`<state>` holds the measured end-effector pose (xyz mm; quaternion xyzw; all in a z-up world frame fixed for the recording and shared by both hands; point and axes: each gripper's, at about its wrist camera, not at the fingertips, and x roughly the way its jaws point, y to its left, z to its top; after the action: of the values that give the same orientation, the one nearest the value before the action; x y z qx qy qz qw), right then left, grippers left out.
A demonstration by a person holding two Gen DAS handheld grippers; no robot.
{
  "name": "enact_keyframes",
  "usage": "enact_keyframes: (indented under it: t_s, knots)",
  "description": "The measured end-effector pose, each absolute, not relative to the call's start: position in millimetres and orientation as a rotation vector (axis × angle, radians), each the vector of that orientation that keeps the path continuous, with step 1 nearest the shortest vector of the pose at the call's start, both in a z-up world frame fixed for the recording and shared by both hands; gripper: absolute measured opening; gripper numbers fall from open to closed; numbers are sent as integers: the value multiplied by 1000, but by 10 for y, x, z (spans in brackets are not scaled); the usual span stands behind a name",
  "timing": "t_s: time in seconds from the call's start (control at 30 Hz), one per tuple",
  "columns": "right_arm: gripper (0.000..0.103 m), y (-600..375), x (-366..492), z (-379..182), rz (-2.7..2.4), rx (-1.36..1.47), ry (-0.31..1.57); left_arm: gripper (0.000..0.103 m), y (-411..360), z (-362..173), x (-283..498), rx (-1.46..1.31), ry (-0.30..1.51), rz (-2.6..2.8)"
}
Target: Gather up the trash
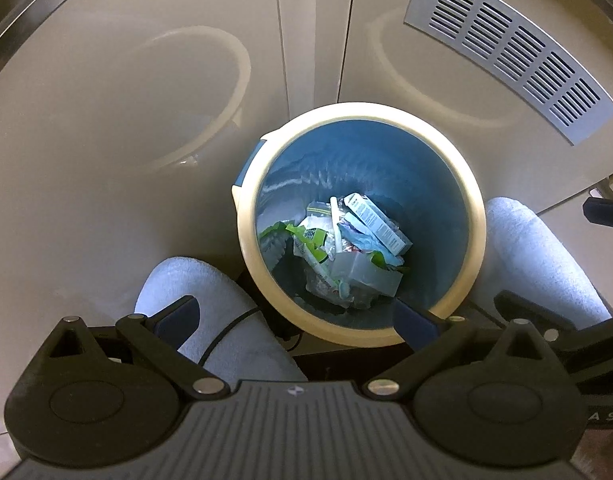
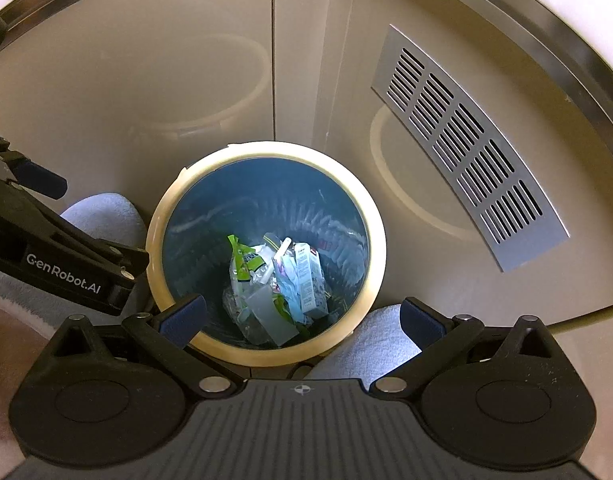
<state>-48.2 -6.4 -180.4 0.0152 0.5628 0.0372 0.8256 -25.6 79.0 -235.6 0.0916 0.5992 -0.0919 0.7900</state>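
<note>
Far left, both views: glossy beige cabinet doors (image 1: 146, 120), mirroring a pale bin rim. Near left, left wrist view: pale terry slipper (image 1: 226, 320) on the floor, just beside the bin.

Centre: round waste bin (image 1: 480, 216) with cream rim and blue liner, standing against the cabinet base between two slippers. At its bottom, a loose heap of trash (image 1: 346, 248): green torn wrapper (image 2: 238, 258), clear plastic bags, white stick, small white carton (image 2: 308, 276). Trash therefore already inside the bin, well below the rim.

Left gripper (image 1: 296, 318): jaws spread wide, empty, held above the near rim; right blue pad (image 1: 416, 326) overlapping the rim in view, contact not determinable. Same gripper seen at the left edge of the right wrist view, beside the bin.

Right gripper (image 2: 302, 316): likewise spread wide and empty, poised over the near rim; left pad (image 2: 184, 318) across the rim edge, right pad (image 2: 420, 322) over the second slipper (image 2: 370, 344).

Far right: slotted metal vent grille (image 2: 466, 148) set in the right door.

Judged stage: a drop apparently complete, nothing grasped. For a clean finish: jaws kept apart, lifted straight up clear of the rim, no nudge to the bin; next, any remaining litter outside these views sought.
</note>
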Motion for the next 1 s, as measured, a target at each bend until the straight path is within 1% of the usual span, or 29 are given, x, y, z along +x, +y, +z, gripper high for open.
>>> enact_keyframes:
  t_s: [1.0]
  knots:
    - [103, -66, -537, -1682, 58, 41, 1157, 103, 817, -2289, -282, 232, 1277, -190]
